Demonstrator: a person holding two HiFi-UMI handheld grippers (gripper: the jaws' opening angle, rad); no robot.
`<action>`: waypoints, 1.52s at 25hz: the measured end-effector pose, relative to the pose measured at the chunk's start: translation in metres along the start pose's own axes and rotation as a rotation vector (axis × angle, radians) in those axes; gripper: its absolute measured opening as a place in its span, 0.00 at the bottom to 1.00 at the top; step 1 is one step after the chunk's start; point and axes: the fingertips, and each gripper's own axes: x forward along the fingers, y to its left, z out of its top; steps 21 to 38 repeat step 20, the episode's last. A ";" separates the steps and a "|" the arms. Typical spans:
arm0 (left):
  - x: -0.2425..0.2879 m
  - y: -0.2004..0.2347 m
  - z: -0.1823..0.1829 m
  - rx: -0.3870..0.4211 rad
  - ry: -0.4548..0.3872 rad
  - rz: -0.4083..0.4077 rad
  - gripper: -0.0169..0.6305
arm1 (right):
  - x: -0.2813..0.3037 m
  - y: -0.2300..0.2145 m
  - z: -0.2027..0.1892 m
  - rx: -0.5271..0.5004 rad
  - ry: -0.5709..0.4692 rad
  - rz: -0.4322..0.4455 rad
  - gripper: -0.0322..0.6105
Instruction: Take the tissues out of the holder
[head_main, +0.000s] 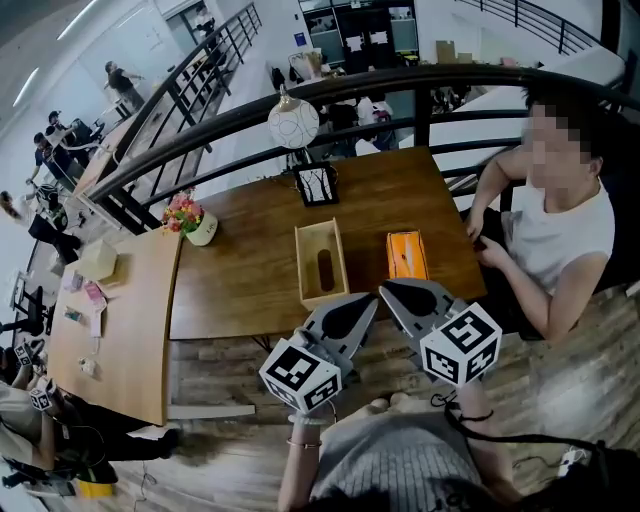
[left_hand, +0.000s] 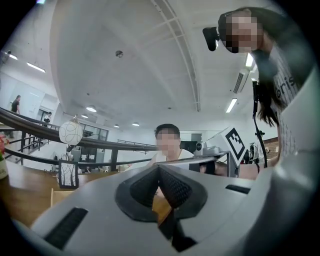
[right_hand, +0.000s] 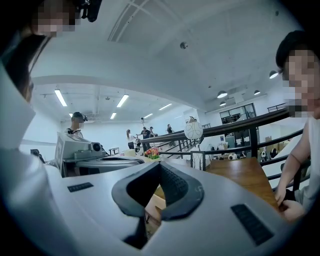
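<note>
Item: wooden tissue holder (head_main: 321, 262), a light rectangular box lying flat on a dark wooden table (head_main: 250, 270), near the table's front edge. Its top panel has one oval slot, which shows dark; the contents cannot be made out. Beside it to the right, apart by a narrow strip of bare tabletop, lies an orange tissue pack (head_main: 406, 255), flat, lengthwise parallel to the holder, with a pale strip down its middle. Left gripper (head_main: 373, 297): held low in front of the table's front edge, tip pointing towards the holder's near end; in the left gripper view its two dark ribbed jaws meet at the tip with nothing between them (left_hand: 159, 167). Right gripper (head_main: 384, 288): just beside the left one, tips close together, aimed at the gap between holder and pack; the right gripper view shows its jaws likewise closed together and empty (right_hand: 160, 164). Neither tool touches the holder or the pack. Other entries: a small black frame with a tree motif (head_main: 317, 185) stands at the far side of the table; a pot of pink and yellow flowers (head_main: 190, 216) stands at the far left corner; a round white lamp (head_main: 293, 122) hangs at the black railing (head_main: 200, 120); a seated person in a white shirt (head_main: 560, 235) is at the table's right end; a paler table (head_main: 120, 330) adjoins on the left.
</note>
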 end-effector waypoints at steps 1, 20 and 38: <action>0.001 0.000 0.001 0.003 0.000 0.000 0.04 | 0.000 0.000 0.001 -0.003 -0.004 0.001 0.07; 0.006 0.011 -0.006 0.006 0.028 0.012 0.04 | -0.003 -0.011 -0.003 0.017 -0.016 0.001 0.07; 0.006 0.011 -0.006 0.006 0.028 0.012 0.04 | -0.003 -0.011 -0.003 0.017 -0.016 0.001 0.07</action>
